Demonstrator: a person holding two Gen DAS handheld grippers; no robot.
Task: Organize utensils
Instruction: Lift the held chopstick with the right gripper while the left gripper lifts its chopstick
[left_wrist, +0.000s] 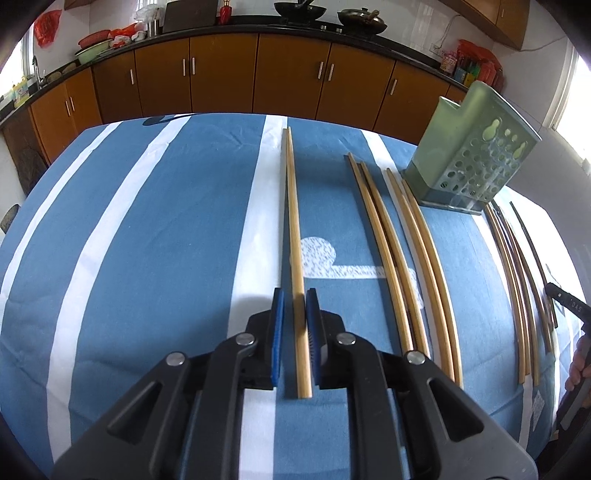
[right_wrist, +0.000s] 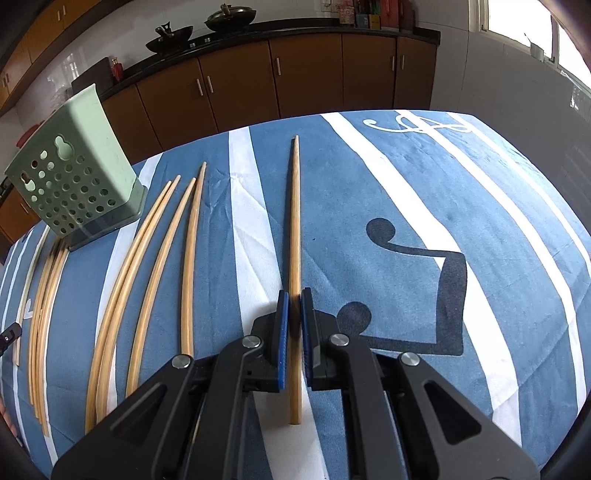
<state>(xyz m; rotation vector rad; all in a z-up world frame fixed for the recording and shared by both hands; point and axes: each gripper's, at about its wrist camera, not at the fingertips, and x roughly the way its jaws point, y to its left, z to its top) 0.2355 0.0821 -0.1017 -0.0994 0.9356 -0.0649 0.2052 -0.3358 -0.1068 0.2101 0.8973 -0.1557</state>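
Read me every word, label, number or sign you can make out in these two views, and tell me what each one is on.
"OAS", as it shows, perhaps upside down or cut off: on the black right claw, at the edge of the left wrist view.
Packets on the counter: labels too blurred to read.
Tablecloth: white and dark music-note signs only, no words.

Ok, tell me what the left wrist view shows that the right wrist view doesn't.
Only the left wrist view shows the left gripper closed on a pair of chopsticks, plus a sink tap and red plastic bag on the far counter.

Only the right wrist view shows the right gripper shut on a single chopstick and a black music note printed on the cloth.

Both share the green holder, loose chopsticks and blue striped cloth.
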